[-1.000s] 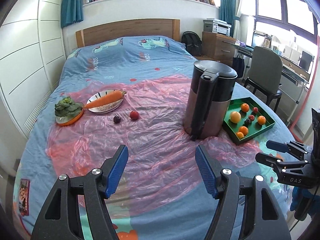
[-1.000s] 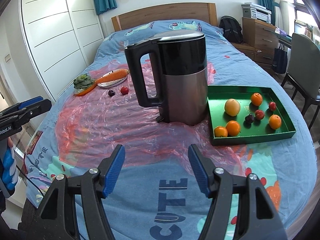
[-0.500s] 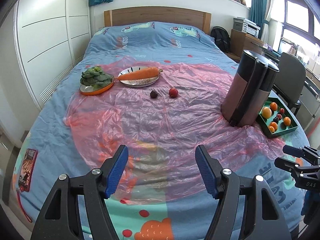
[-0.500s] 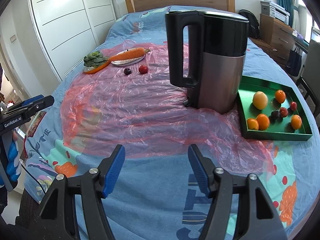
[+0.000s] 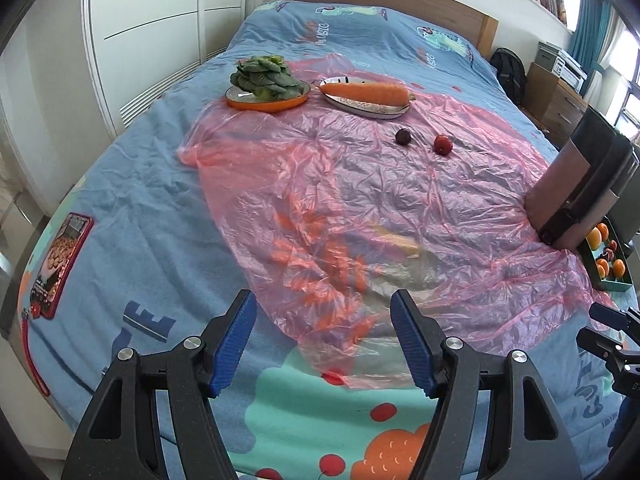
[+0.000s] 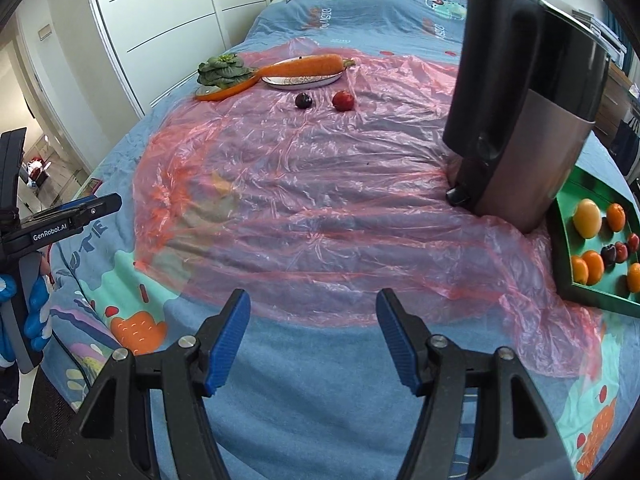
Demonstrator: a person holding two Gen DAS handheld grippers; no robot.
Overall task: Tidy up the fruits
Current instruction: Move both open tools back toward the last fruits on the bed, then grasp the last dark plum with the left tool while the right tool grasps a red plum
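Note:
A dark plum (image 5: 403,136) (image 6: 303,101) and a small red fruit (image 5: 443,144) (image 6: 343,101) lie loose on the pink plastic sheet (image 5: 380,208), near the carrot's plate. A green tray (image 6: 562,248) (image 5: 612,286) at the right holds several oranges, a yellow fruit and small red and dark fruits. My left gripper (image 5: 322,340) hangs open over the sheet's near edge, nothing between its blue pads. My right gripper (image 6: 312,338) is open too, above the blue bedspread, far short of both loose fruits.
A black and steel kettle (image 6: 528,120) (image 5: 580,184) stands between the loose fruits and the tray. An orange dish of greens (image 5: 266,86) and a plate with a carrot (image 5: 366,94) sit at the back. White wardrobes (image 5: 152,20) line the left; a gloved hand (image 6: 34,312) shows.
Both grippers have moved down and to the left over the bed. The kettle and tray have slid toward the right edge of each view. The jaws stay as wide as before.

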